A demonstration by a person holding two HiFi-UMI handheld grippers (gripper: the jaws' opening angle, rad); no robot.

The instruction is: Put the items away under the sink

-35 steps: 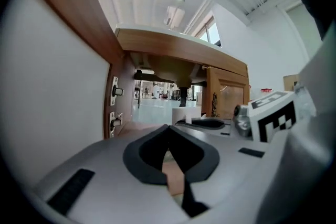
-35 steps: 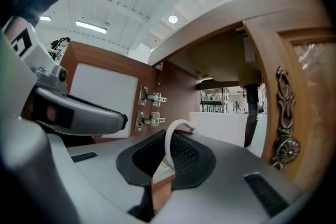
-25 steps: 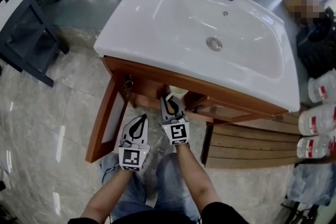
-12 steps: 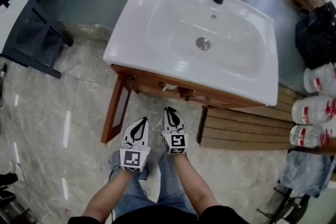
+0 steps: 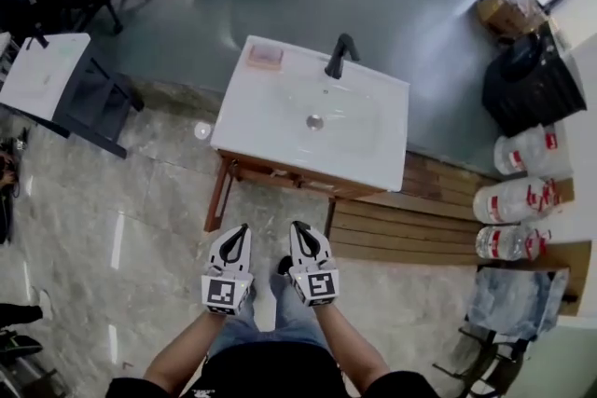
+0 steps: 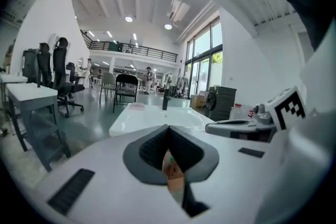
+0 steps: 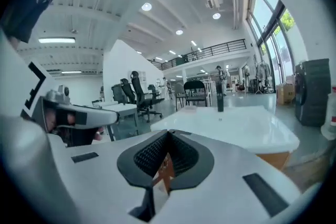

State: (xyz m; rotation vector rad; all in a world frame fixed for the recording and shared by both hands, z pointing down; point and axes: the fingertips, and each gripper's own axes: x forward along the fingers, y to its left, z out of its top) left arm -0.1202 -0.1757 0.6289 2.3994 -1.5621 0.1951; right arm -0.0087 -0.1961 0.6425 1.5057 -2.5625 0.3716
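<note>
Both grippers had withdrawn from the cabinet [image 5: 280,174] beneath the sink [image 5: 270,121], which stood at upper centre, well apart. Left gripper [image 5: 239,234] and right gripper [image 5: 299,230] were closed and empty, the right having just closed. No items were visible; stowing was judged complete.

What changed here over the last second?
The right gripper and left gripper, both empty, drew back and up from the brown wooden cabinet under the white sink; the right's jaws have just been closing. The sink, black tap and pink soap dish stayed put.
</note>
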